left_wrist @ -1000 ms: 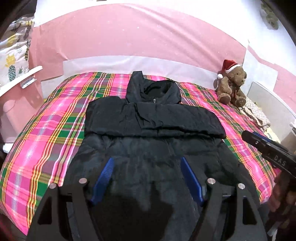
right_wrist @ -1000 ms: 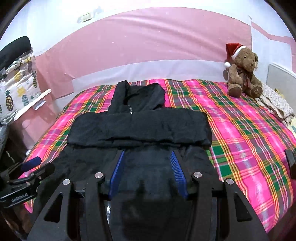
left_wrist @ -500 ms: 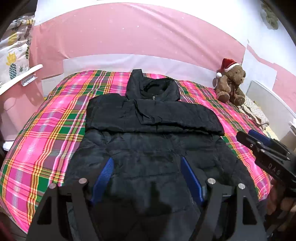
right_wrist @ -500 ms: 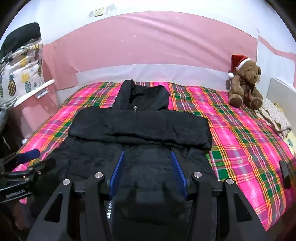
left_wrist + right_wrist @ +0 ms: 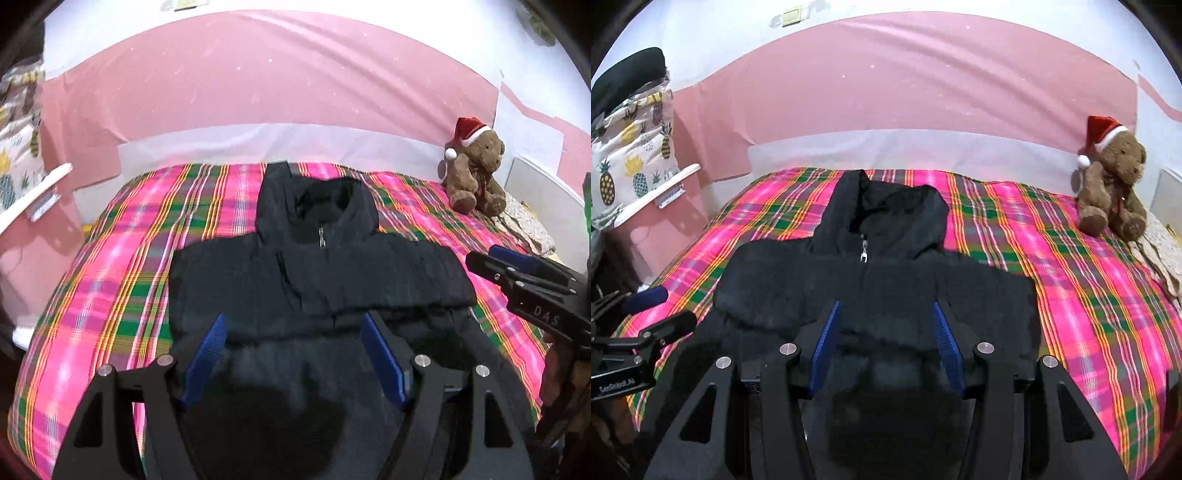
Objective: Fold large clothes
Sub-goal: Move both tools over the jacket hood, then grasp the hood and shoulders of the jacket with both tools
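Black jacket [image 5: 317,280] lies flat on the plaid bed [image 5: 122,266], hood toward the pink wall, sleeves folded across the chest. My left hand-held gripper [image 5: 291,354] and right hand-held gripper [image 5: 886,343] both sit above the lower half, jaws apart — dark fabric fills the gap, cannot tell if either grips it. Teddy [image 5: 1112,184] at far right corner

Pink wall [image 5: 886,81] behind a bed [image 5: 1071,295] with plaid cover
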{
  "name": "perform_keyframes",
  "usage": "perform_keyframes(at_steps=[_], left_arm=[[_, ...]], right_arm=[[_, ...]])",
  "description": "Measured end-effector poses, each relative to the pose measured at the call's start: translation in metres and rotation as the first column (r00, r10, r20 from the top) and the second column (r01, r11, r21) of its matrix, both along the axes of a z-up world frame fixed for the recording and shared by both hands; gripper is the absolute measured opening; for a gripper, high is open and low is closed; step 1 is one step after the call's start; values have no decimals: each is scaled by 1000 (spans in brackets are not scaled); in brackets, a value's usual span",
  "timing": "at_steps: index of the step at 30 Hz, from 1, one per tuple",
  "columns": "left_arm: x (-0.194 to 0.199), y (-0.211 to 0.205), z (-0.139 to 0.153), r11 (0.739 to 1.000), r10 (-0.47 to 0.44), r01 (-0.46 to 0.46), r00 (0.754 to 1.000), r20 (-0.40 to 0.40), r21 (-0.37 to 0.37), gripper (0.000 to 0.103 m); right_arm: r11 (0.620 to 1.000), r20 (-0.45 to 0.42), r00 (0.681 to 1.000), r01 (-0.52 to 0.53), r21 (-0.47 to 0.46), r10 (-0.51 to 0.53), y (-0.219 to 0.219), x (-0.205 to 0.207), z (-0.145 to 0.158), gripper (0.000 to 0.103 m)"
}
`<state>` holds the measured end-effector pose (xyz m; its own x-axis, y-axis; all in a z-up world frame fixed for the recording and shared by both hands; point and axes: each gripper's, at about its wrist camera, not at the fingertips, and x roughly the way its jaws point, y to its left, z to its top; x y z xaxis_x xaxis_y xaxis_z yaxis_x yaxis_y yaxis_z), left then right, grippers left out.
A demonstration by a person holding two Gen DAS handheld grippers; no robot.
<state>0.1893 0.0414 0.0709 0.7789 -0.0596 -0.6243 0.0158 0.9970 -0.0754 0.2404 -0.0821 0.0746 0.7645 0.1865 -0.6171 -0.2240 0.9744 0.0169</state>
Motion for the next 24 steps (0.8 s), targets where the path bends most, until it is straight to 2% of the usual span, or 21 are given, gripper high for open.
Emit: perform_keyframes(at_steps=[4, 12, 21, 24], left_arm=[[38, -3, 11, 1000, -18, 18, 1000, 8, 20, 77], [129, 1, 17, 999, -32, 32, 999, -14, -10, 77], [262, 4, -22, 999, -5, 10, 992, -130, 36, 77], [300, 2, -35, 999, 3, 3, 991, -135, 40, 77]], right_arm=[[999, -46, 998, -35, 32, 36, -2, 40, 3, 51], [998, -144, 988, -56, 22, 59, 1, 135, -7, 51], [1000, -237, 972, 3, 8, -1, -5, 248, -39, 51], [1000, -247, 969, 23, 13, -19, -6, 291, -49, 51]])
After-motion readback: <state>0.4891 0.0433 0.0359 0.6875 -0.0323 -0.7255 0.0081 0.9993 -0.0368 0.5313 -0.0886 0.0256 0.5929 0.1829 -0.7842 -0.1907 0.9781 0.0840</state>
